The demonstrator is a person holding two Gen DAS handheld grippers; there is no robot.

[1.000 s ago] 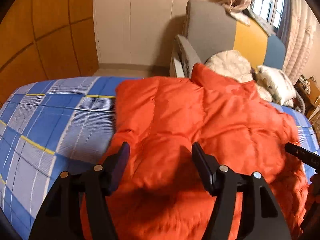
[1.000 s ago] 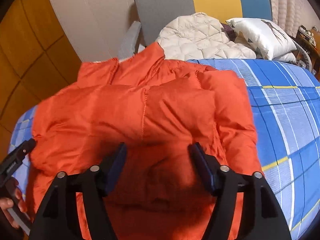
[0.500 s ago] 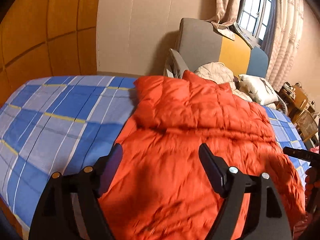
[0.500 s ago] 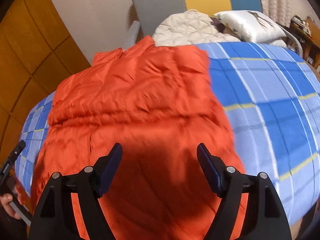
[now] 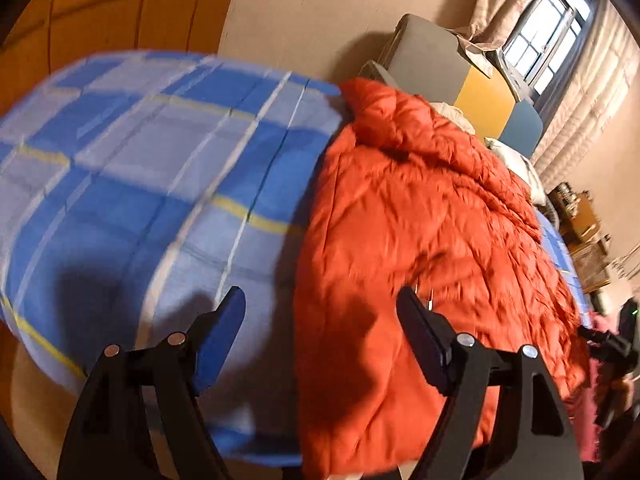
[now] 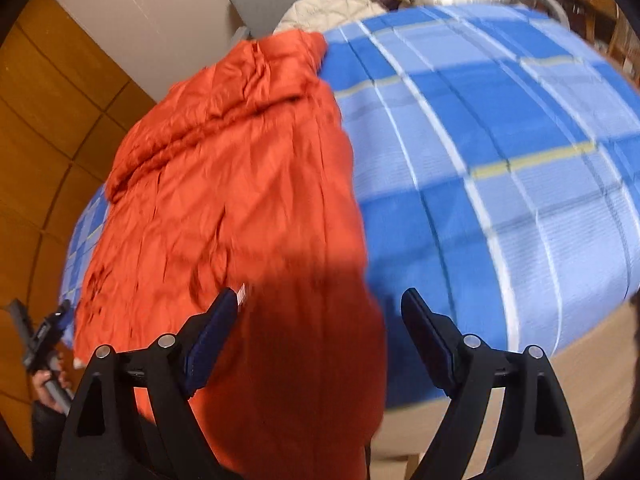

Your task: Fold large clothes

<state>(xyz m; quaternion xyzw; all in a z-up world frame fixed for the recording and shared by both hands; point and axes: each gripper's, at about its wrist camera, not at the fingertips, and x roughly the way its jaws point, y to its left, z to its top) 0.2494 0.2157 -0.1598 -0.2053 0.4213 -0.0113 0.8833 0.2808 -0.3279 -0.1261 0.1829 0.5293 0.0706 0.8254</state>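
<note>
across the left wrist view, the orange puffer jacket (image 5: pixel 420 240) lies on the blue plaid bedspread (image 5: pixel 140 168); left gripper (image 5: pixel 320 320) gapes, empty. right wrist view: right gripper (image 6: pixel 316 320), jaws just widened, grips nothing above the jacket's hem.

No writing, brand or number can be read anywhere. A small white tag (image 6: pixel 243 293) lies on the orange jacket (image 6: pixel 224 184) near its lower hem, but motion blur leaves whatever is printed on it illegible.
</note>
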